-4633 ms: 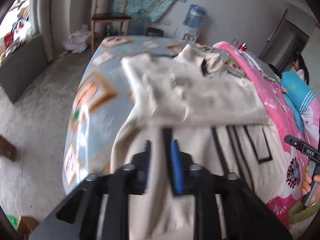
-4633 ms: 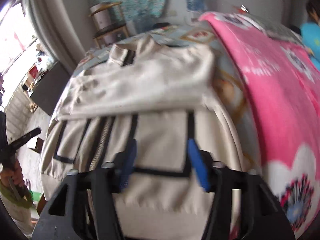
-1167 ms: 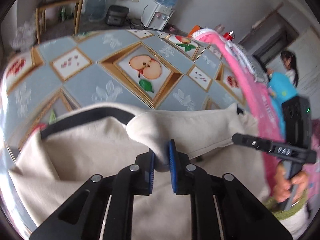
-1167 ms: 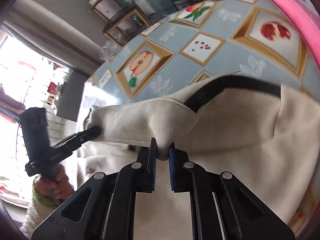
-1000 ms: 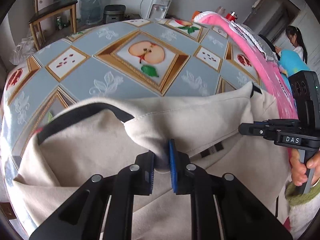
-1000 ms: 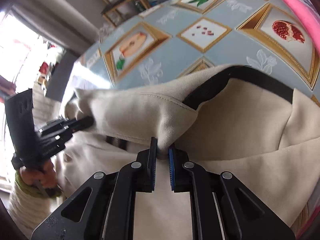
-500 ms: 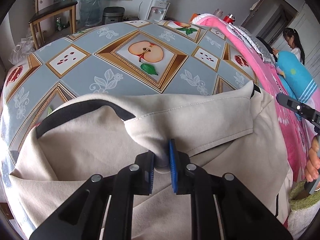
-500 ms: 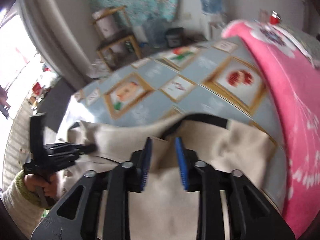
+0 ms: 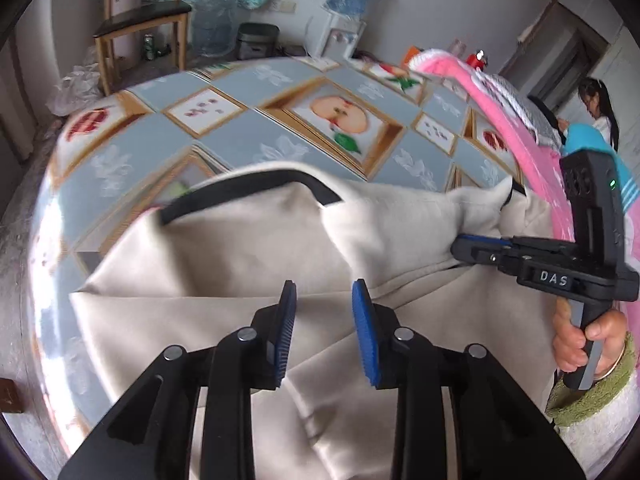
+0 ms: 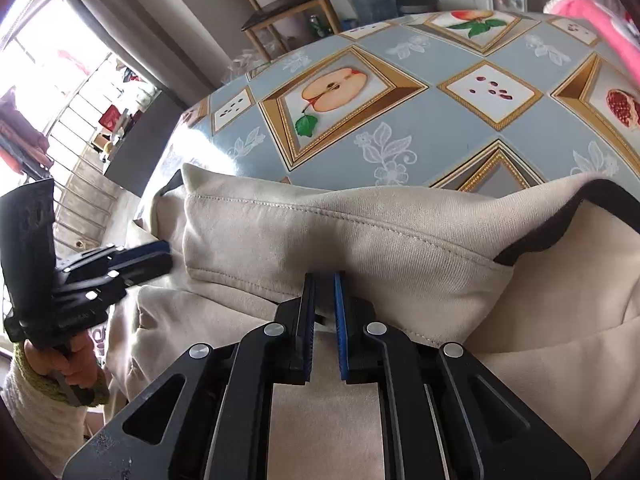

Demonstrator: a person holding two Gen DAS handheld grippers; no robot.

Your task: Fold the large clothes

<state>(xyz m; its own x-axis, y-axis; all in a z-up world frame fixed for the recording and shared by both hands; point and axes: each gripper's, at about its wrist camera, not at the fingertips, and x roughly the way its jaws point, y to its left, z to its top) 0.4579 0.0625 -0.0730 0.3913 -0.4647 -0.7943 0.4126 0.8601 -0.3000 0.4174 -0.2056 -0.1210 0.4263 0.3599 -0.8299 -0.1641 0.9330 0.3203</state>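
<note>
Your left gripper (image 9: pixel 324 292) is opening, pads clear of the garment (image 9: pixel 240 264), nothing btwn them. Your right gripper (image 10: pixel 323 280) is closing on the collar fold (image 10: pixel 320 236), prob. pinching it. Garment lies on the table (image 10: pixel 420 120).

Your left tongs (image 9: pixel 324 294) point steeply downward and their jaws are opening, blue pads apart with nothing pressed between them. Your right tongs (image 10: pixel 322 286) also tilt steeply down, jaws closing to a narrow slit on a fold of the cream garment (image 10: pixel 360 248). Your right hand (image 9: pixel 580 340) grips its handle, green cuff at the wrist; your left hand (image 10: pixel 76 364) likewise.
</note>
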